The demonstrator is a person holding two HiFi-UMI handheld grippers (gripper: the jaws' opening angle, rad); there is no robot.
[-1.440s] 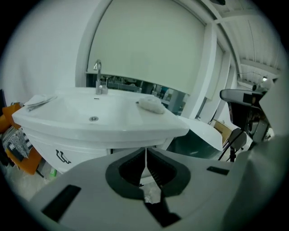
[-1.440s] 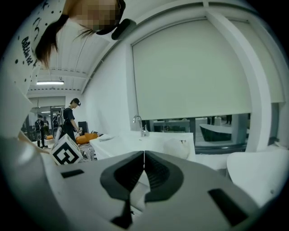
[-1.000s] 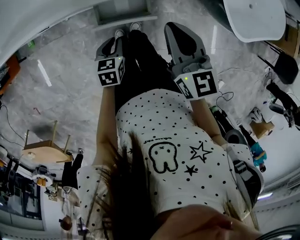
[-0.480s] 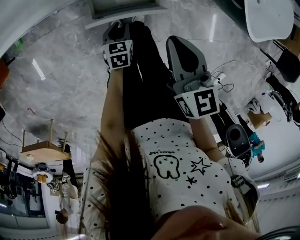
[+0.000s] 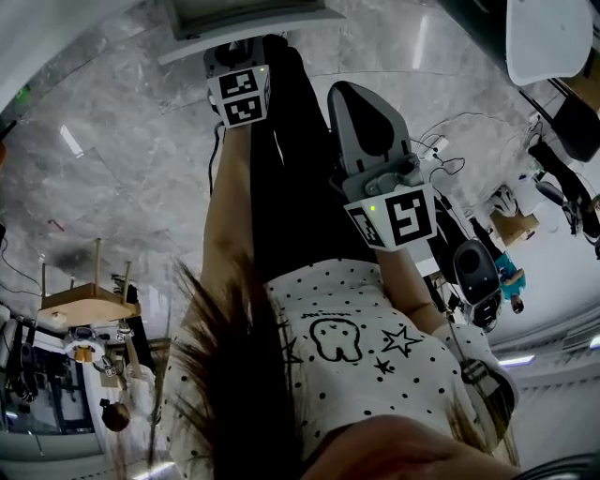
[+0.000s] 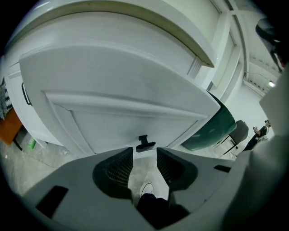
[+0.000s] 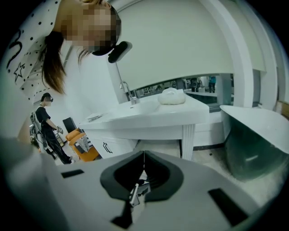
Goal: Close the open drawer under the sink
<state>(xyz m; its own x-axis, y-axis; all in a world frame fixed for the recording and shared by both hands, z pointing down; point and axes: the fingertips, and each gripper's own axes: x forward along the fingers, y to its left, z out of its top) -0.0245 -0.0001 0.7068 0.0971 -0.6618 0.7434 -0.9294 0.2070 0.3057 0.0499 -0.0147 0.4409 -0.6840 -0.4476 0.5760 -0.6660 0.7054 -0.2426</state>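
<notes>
1. Head view: the left claw (image 5: 234, 56) is seen low and out front. Its tips are right by the pale rim of what's taken to be the open drawer (image 5: 291, 21), which lies just beyond them. The right claw (image 5: 352, 94) is held further back beside the legs (image 5: 291, 141), well short of that rim. How wide either claw stands can't be read from up here.
2. Left gripper view: the jaws have just been opening and are spread wide, with nothing caught between them. Only floor (image 6: 142, 171) and a shoe toe (image 6: 145, 189) are seen through the gap. The white drawer front (image 6: 135, 99) fills everything ahead of and above the tips. Its little black handle (image 6: 145, 143) is parked just past the gap, not touched as far as can be told.
3. Right gripper view: the jaws are pressed together at the tips and nothing is gripped. The sink bench (image 7: 149, 118) with its tap (image 7: 128, 92) is seen well ahead of the tips.
4. Handling, guessed:
   - It's a stiff painted panel on runners, so flexing or breaking isn't expected, and a steady shove should slide it in.
   - The paint looks smooth, so slipping is likely if it's pushed at an angle.
   - The handle is small and thin, so it's better left alone and the flat panel beside it pressed square-on.
</notes>
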